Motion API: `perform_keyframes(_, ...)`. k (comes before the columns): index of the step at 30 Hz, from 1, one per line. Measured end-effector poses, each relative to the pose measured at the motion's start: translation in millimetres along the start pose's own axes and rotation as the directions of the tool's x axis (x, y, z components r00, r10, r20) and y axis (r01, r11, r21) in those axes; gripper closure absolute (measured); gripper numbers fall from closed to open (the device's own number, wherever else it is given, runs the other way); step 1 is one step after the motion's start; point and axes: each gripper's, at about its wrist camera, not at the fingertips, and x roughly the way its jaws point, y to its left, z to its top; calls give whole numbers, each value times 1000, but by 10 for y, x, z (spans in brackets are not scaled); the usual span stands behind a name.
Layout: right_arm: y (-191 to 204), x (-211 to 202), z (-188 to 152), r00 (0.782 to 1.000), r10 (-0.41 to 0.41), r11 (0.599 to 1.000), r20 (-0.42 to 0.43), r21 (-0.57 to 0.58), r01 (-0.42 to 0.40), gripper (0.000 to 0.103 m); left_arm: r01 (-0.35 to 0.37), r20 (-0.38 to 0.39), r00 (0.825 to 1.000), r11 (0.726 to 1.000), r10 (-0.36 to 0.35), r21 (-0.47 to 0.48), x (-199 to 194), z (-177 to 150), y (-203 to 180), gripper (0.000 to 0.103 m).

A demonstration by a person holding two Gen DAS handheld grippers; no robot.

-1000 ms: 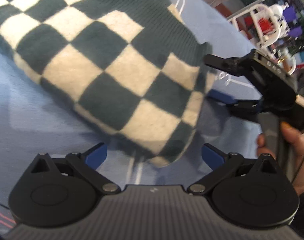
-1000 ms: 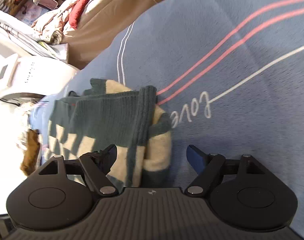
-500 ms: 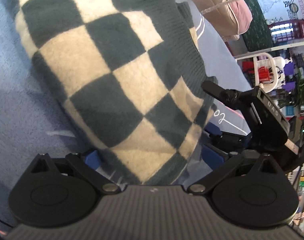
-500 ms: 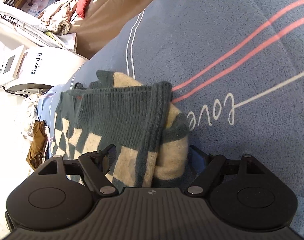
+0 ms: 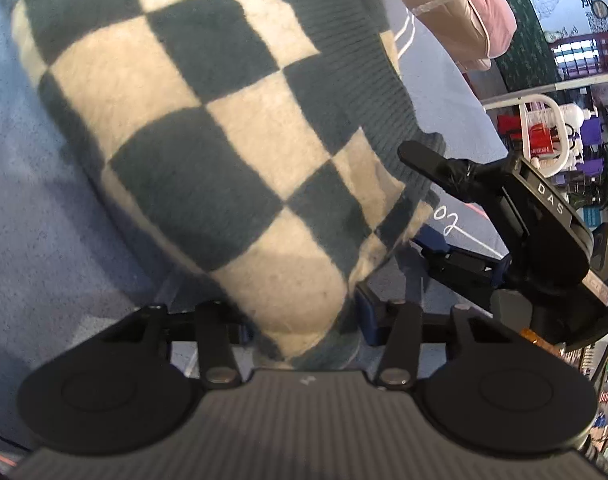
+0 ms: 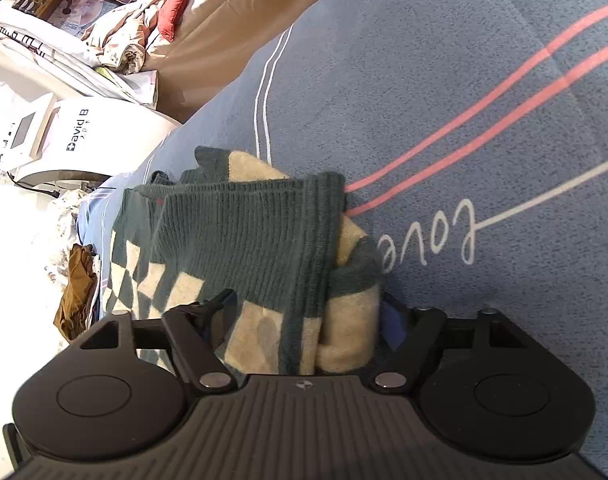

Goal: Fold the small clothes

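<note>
The checkered knit garment (image 5: pixel 208 152), dark green and cream, lay on the blue bedcover (image 5: pixel 44 220) and filled most of the left wrist view from the upper left to the lower centre. One folded corner of it ran down between the fingers of the left gripper (image 5: pixel 304 328) at the bottom centre. The jaws of that gripper were closing, with the garment's corner between them. The blue pads stood tight against the cloth on both sides, gripping it.

In the right wrist view the same garment (image 6: pixel 240 240) appeared in the lower centre, folded into a thick bundle with its ribbed green hem on top and cream squares below. The bundle sat between the fingers of the right gripper (image 6: pixel 304 320), which were spread about as wide as the bundle. The right-hand finger lay against the cream roll; the left-hand finger lay over the cloth. Whether the pads were pressing on the fabric could not be determined from this view. The right gripper (image 5: pixel 444 216) was also visible at the centre right of the left wrist view, its upper finger over the garment's edge and its lower blue pad at the cloth's underside.

The bedcover carried pink and white stripes (image 6: pixel 484 100) and the stitched word "Love" (image 6: pixel 432 240), just right of the bundle. A tan pillow (image 6: pixel 232 12) and crumpled clothes (image 6: pixel 144 28) occupied the upper left, with a white appliance (image 6: pixel 64 136) at the left edge.
</note>
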Motion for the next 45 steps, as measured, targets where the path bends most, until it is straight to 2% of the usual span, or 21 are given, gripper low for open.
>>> perform_keyframes(3, -35, -57, -9, 1000, -21, 999, 16, 27, 21, 4, -10, -3, 1000, 1000, 10, 19, -3, -10, -9, 55)
perform_keyframes(7, -69, -135, -78, 998, -40, 998, 48, 48, 38, 3, -12, -10, 1000, 1000, 12, 16, 21, 9, -3, 54)
perform_keyframes(13, -25, 39, -24, 1000, 2, 999, 17, 37, -3, 2, -11, -14, 1000, 1000, 11, 9, 31, 22, -7, 55)
perform_keyframes(15, 49, 107, 8, 1000, -10, 1000, 23, 13, 9, 3, -11, -16, 1000, 1000, 11, 6, 38, 25, -10, 55)
perform_keyframes(17, 138, 148, 25, 998, -61, 998, 30, -28, 61, 24, -10, -16, 1000, 1000, 10, -2, 32, 25, 7, 58)
perform_keyframes(18, 166, 157, 27, 995, -97, 994, 33, -48, 99, 49, -8, -16, 1000, 1000, 8, -7, 18, 18, 27, 60)
perform_keyframes(22, 91, 121, 10, 995, -93, 995, 39, -24, 94, 62, 13, -20, 1000, 999, -14, -45, -8, -3, 92, 68)
perform_keyframes(29, 148, 93, -24, 990, -129, 992, 59, -3, 130, 67, 56, -38, 998, 994, -60, -96, -39, 34, 170, 74)
perform_keyframes(34, 315, 48, -39, 983, -169, 986, 69, 4, 169, 69, 77, -51, 996, 996, -79, -55, -150, 109, 154, 78)
perform_keyframes(40, 683, -57, -17, 978, -192, 981, 81, 10, 192, 70, 146, -75, 985, 986, -152, -82, -366, 296, 174, 79)
perform_keyframes(45, 1197, -39, 53, 984, -161, 987, 75, 37, 159, 70, 229, -48, 970, 964, -237, -139, -785, 600, 370, 79)
